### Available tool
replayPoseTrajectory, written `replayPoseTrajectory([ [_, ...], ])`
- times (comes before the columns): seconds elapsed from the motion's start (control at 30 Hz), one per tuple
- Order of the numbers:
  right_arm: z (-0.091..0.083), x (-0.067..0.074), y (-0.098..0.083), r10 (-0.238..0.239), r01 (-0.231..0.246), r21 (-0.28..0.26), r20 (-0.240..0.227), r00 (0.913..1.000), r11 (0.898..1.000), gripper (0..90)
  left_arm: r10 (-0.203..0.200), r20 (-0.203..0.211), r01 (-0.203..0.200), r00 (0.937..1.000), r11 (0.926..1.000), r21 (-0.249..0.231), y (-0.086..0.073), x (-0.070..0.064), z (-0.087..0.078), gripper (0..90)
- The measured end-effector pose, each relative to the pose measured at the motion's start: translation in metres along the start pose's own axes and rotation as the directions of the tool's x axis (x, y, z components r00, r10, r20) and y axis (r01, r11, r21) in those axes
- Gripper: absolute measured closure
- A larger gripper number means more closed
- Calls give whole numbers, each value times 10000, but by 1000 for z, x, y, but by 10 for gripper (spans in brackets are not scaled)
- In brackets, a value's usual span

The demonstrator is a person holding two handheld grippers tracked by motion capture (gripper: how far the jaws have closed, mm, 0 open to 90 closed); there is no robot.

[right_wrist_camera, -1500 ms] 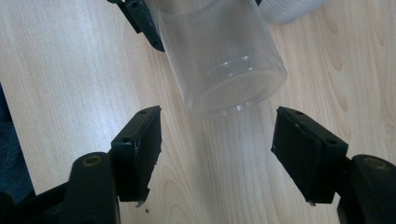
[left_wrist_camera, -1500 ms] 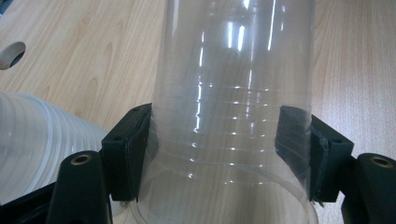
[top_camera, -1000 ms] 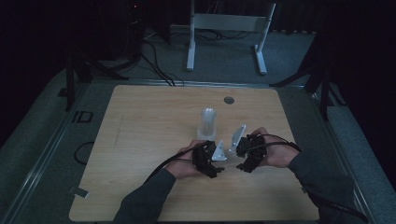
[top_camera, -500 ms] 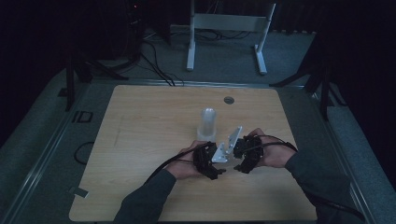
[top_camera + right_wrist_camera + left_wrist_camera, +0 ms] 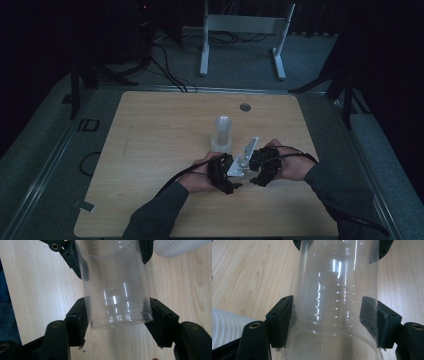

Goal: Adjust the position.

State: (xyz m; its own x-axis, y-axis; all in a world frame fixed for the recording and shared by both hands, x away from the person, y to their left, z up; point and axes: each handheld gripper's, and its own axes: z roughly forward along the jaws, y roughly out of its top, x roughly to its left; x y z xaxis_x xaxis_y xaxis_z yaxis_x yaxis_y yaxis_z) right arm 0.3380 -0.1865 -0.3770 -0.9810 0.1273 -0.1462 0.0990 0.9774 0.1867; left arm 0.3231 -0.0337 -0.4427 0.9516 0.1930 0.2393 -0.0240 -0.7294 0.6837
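We hold one clear plastic cup [image 5: 334, 302] between the two claws, low over the near middle of the worktop [image 5: 150, 150]. The left claw [image 5: 328, 320] is clenched on the cup near its wide mouth; its black pads press the wall on both sides. The right claw [image 5: 117, 315] has just been closing, and now it grasps the same cup at the closed bottom end, the pads touching the wall on each side. In the high view the two hands meet just in front of a stack of cups [image 5: 223, 132], which stands upside down on the worktop, and each claw carries its grey plate.

As we judge it, the work is pulling single cups from the stack. One cup is already off the stack and is gripped at both ends. What is left is probably to free it fully, or to separate it if two cups are nested; the clear walls make this hard to tell, so we do not decide. The stack itself remains to be worked through.

The long axis of the cup lies roughly level, running from one claw to the other. Its open mouth points toward the left claw and its bottom toward the right claw.
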Motion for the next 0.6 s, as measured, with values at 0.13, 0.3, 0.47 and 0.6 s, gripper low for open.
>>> replayPoseTrajectory([
  [0.13, -1, 0, -1, 49, -49, -72, -23, 10000, 10000, 413, 521, 23, -521, 9986, 9978, 403, 1, 4, -3, 278],
  [0.3, -1, 0, -2, 102, -103, -77, -75, 9999, 9999, 416, -135, 140, 138, 9998, 9998, -175, 1, 0, -1, 260],
  [0.47, 0, 1, -2, 67, -69, -121, -146, 9999, 9999, 416, -186, 129, 188, 9997, 9997, -126, 3, 2, -3, 165],
  [0.6, 0, 0, -3, 173, -176, -181, -163, 9997, 9997, 416, -366, 148, 370, 9992, 9991, -218, 3, 3, -4, 146],
])
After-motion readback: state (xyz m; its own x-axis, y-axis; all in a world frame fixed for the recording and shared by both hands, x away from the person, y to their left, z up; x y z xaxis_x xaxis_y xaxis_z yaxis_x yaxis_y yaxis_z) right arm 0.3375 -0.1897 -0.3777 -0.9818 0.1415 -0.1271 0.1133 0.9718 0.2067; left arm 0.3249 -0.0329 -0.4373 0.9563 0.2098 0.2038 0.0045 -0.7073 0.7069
